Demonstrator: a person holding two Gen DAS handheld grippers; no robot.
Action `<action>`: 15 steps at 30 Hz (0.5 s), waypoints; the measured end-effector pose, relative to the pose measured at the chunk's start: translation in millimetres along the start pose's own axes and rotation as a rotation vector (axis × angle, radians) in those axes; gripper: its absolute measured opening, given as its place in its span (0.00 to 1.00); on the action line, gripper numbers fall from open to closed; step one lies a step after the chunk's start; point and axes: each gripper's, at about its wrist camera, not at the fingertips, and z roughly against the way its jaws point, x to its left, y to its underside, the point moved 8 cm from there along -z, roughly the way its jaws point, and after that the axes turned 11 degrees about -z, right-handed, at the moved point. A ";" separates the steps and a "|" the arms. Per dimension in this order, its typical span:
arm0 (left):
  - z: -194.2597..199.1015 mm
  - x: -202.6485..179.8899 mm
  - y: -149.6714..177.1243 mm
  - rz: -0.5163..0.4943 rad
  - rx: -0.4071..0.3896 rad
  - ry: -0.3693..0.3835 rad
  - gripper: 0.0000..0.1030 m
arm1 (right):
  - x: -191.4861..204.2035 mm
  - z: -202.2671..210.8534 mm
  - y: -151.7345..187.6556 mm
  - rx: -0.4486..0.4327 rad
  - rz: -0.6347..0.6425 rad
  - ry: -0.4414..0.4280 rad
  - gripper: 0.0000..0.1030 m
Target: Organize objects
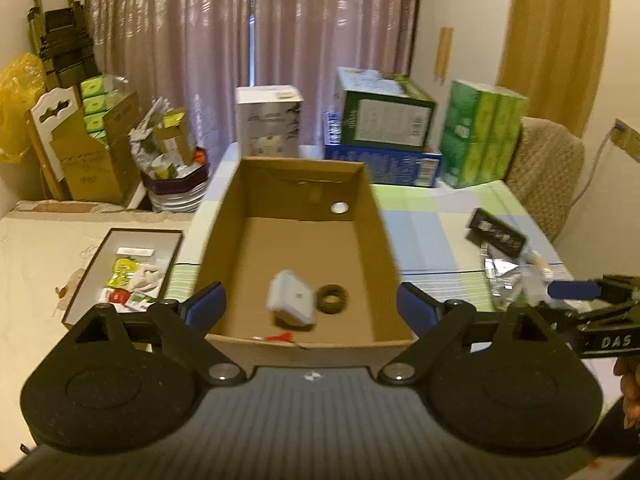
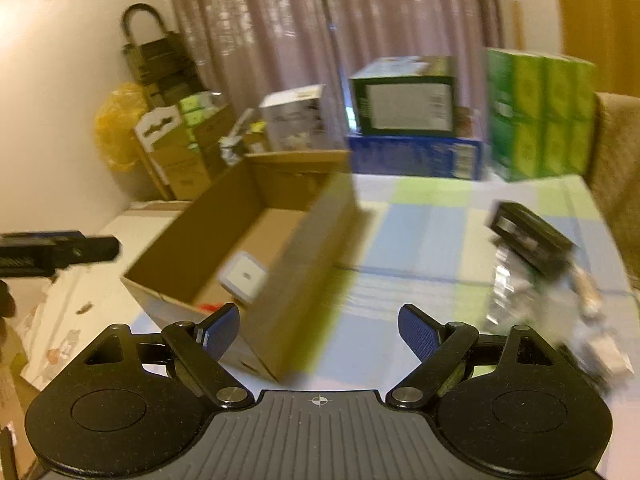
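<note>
Clutter of one flat black rectangular packet (image 1: 496, 233) and crinkled silver foil wrappers (image 1: 505, 284) lies on the checked tablecloth (image 2: 420, 240), right of the open brown cardboard box (image 1: 298, 196) holding a white square case (image 1: 293, 298) and dark ring (image 1: 333, 299). Probably light; foil slippery, so pinch the packet's stiff edges. Left gripper (image 1: 310, 307) and right gripper (image 2: 319, 330) both spread apart, empty.

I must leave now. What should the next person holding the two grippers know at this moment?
Left gripper: open, empty, over the near end of the cardboard box.
Right gripper: open, empty, beside the box's right wall.
Done: white square case, dark ring and a small red item lie in the box.
Left: black box and silver packets are on the checked tablecloth, right of the box.
</note>
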 end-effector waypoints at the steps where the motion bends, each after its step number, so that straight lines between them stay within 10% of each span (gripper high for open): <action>1: 3.9 -9.6 -1.5 -0.006 -0.006 0.011 0.89 | -7.4 6.7 3.1 0.003 -0.003 0.021 0.81; 15: 28.1 -138.9 -10.8 -0.072 -0.035 0.157 0.99 | -107.0 105.3 25.2 -0.048 -0.086 0.207 0.81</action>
